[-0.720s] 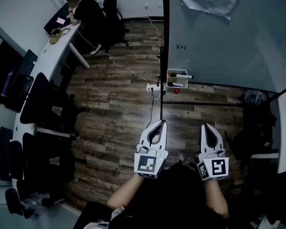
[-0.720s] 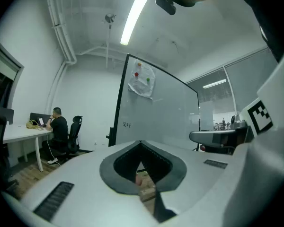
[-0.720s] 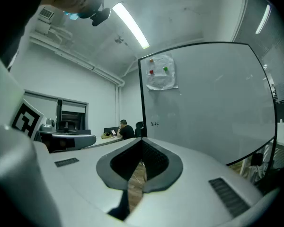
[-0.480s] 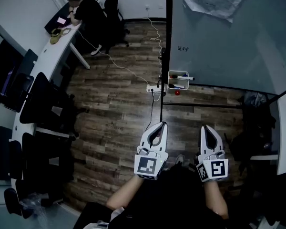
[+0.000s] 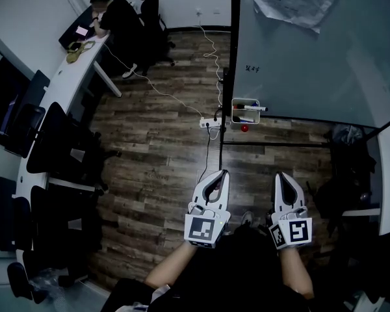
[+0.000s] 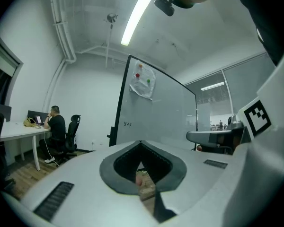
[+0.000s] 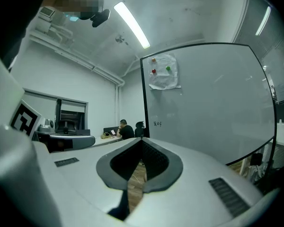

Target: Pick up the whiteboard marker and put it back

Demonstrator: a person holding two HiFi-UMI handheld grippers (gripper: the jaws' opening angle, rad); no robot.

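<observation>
Slightly lower in the head view than a moment ago, the left gripper (image 5: 222,174) and right gripper (image 5: 281,175) hang well apart from the whiteboard marker (image 5: 252,108).

Both grippers are held level, side by side, each with its jaws pressed together on nothing, the tips meeting ahead of a teardrop-shaped gap. Beyond them lies the wooden floor (image 5: 162,142), with a white power strip (image 5: 210,121) and its trailing cable. Further on, a small white tray (image 5: 233,109) hangs at the lower left corner of the whiteboard (image 5: 312,57). The whiteboard marker lies in it, one end poking past the tray's right side, and a red round thing (image 5: 245,128) sits just beneath. A crumpled sheet (image 5: 299,2) is stuck high on the board. Farthest off, a person (image 5: 117,12) sits at a long white worktop (image 5: 65,77).
</observation>
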